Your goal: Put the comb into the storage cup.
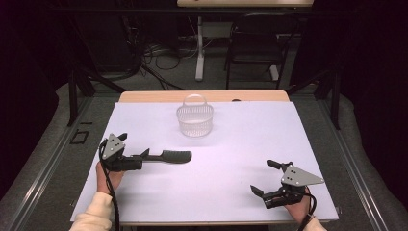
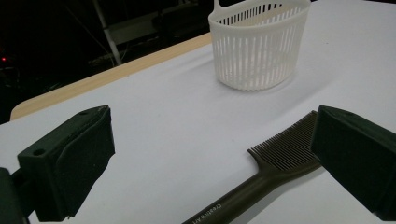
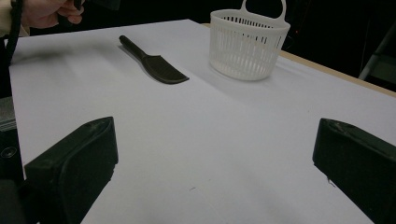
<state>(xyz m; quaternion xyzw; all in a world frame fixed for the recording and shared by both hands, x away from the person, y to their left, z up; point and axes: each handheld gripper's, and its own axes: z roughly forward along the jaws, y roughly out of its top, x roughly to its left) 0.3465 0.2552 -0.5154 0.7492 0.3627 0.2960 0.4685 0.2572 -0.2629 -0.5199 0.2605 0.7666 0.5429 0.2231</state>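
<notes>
A dark comb (image 1: 168, 156) lies flat on the white table (image 1: 231, 144) toward its left edge, handle pointing left, teeth end toward the middle. The left gripper (image 2: 210, 154) hangs at the handle with jaws spread wide, the comb between them, not clamped. The right gripper (image 1: 266, 179) hovers near the front right corner, jaws wide, empty. A white slatted basket (image 1: 195, 120) stands near the far edge.
</notes>
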